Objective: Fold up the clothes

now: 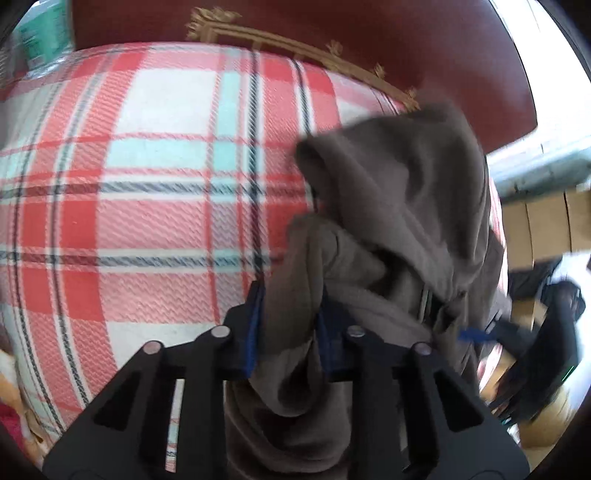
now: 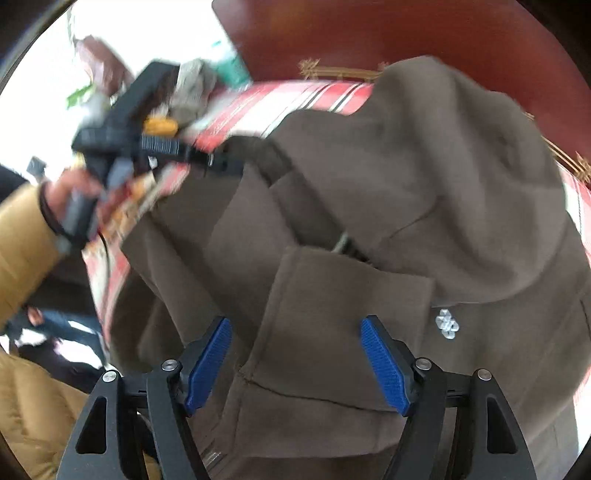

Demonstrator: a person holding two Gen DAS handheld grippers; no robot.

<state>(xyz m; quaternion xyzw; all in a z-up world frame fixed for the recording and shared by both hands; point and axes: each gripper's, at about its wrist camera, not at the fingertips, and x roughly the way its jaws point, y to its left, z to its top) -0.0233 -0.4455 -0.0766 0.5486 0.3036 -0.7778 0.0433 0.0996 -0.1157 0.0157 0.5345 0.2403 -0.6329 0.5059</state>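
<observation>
A brown hooded sweatshirt (image 1: pixel 413 192) lies bunched on a red, white and teal plaid cover (image 1: pixel 147 184). In the left wrist view my left gripper (image 1: pixel 291 326) is shut on a fold of its brown fabric, which runs up between the blue pads (image 1: pixel 255 328). The right wrist view shows the sweatshirt (image 2: pixel 424 166) spread wide, with a small white logo (image 2: pixel 447 325) on it. My right gripper (image 2: pixel 295 358) hovers open over a flat panel of the cloth, its pads apart and pressing nothing. The left gripper (image 2: pixel 218 162) also appears there, pinching the garment's far left edge, held by a hand (image 2: pixel 70 195).
A dark red padded back with gold trim (image 1: pixel 332 33) rises behind the plaid cover. A green pack (image 1: pixel 44 33) sits at the far left. Cardboard boxes (image 1: pixel 546 225) stand off to the right. A tan jacket sleeve (image 2: pixel 22 236) fills the left of the right wrist view.
</observation>
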